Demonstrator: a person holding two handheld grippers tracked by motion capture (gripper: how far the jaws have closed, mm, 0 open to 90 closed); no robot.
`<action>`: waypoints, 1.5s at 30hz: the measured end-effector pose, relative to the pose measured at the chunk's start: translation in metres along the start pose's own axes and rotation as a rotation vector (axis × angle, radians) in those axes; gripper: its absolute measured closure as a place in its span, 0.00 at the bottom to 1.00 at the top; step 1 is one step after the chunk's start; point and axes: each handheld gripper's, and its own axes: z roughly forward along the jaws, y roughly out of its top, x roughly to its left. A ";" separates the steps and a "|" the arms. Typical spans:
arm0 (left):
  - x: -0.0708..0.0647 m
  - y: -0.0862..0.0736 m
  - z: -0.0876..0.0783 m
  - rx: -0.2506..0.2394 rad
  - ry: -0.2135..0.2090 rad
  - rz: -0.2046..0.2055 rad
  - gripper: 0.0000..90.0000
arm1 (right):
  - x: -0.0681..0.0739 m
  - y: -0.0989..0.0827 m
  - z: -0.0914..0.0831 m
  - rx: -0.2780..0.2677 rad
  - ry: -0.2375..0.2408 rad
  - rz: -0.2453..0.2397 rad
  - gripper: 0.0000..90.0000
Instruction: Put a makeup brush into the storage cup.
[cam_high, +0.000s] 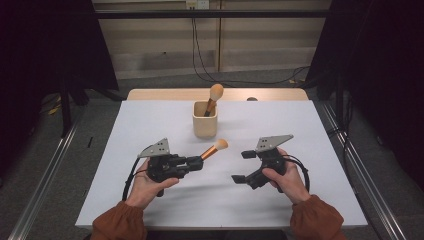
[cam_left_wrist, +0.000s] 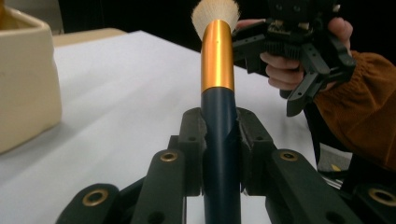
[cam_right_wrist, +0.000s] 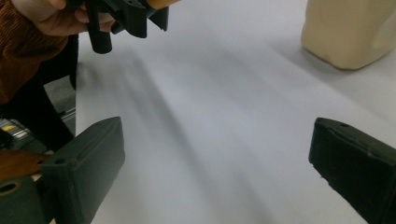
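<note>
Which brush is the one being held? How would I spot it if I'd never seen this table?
Start at the white table and find the cream cup near its far middle. Come toward the person from there to the left gripper, whose jaws are shut on the held brush by its dark handle. It has a gold band and pale bristles, and it sticks out slanting, while the other brush stands in the cup.

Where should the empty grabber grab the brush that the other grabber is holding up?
Probably on the gold band of the brush, coming from the right with the right gripper and its jaws wide. The left gripper already clamps the dark handle, and the soft bristles would squash. The band is stiff, bare and points toward that side.
</note>
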 end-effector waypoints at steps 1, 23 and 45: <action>0.000 0.000 0.000 -0.009 -0.004 0.005 0.83 | 0.001 0.000 0.000 -0.013 0.009 0.001 0.04; -0.007 0.006 -0.001 -0.090 -0.006 0.037 0.83 | 0.017 -0.005 0.011 -0.245 0.017 -0.042 0.04; -0.018 0.026 0.013 -0.158 -0.057 0.059 0.83 | 0.023 0.012 0.005 -0.510 0.071 -0.011 0.01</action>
